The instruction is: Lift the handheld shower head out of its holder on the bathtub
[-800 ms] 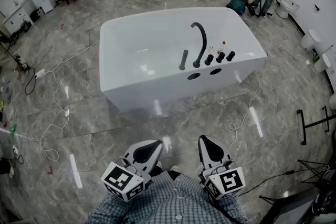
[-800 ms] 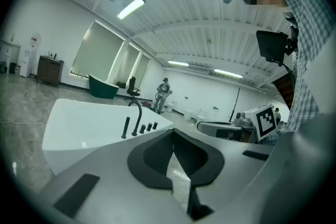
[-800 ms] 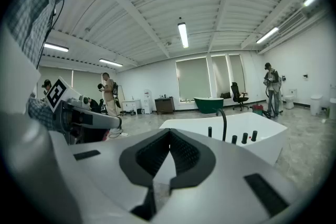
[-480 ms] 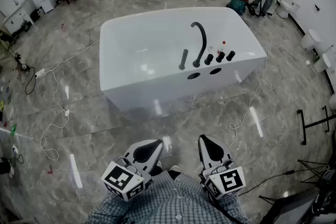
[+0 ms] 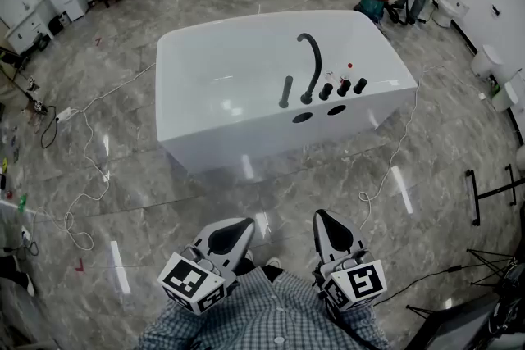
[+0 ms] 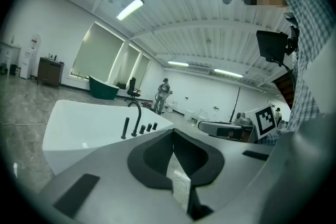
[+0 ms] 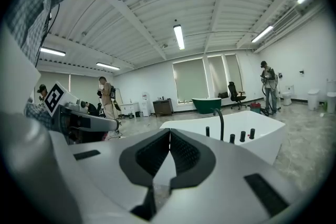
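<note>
Shower head [image 5: 285, 92] upright on bathtub [image 5: 215, 124]

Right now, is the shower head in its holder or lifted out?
In: the shower head stands upright on the bathtub rim, untouched.

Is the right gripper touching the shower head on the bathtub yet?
Apart. The head view shows the right gripper far back from the bathtub, with open floor between it and the handheld shower head.
</note>
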Demonstrator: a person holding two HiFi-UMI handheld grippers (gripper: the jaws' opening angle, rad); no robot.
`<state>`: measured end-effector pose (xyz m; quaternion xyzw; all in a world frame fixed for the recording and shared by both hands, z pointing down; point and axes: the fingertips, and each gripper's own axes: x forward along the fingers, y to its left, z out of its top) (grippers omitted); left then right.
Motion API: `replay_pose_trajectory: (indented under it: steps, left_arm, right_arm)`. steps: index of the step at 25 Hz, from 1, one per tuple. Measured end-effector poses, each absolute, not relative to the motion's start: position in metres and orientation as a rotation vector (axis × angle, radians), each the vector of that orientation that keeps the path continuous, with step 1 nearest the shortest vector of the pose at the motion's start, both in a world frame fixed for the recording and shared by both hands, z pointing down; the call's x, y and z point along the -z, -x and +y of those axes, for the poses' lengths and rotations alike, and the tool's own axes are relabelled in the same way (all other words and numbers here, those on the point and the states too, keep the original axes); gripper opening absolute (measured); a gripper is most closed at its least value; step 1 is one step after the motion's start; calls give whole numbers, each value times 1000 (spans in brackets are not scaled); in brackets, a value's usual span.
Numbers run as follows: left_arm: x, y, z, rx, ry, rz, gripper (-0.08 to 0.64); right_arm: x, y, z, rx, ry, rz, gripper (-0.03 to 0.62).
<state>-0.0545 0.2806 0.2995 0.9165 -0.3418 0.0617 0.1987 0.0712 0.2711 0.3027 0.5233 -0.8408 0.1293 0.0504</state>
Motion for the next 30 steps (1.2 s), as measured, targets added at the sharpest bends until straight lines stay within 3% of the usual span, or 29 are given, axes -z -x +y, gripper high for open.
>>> replay_pose_trajectory:
  steps: [30]
  left_arm:
    - [-294, 26, 292, -158, -2556, -1087, 6]
  right_arm:
    - [-312, -121, 284, -419, -1567, -2558, 17]
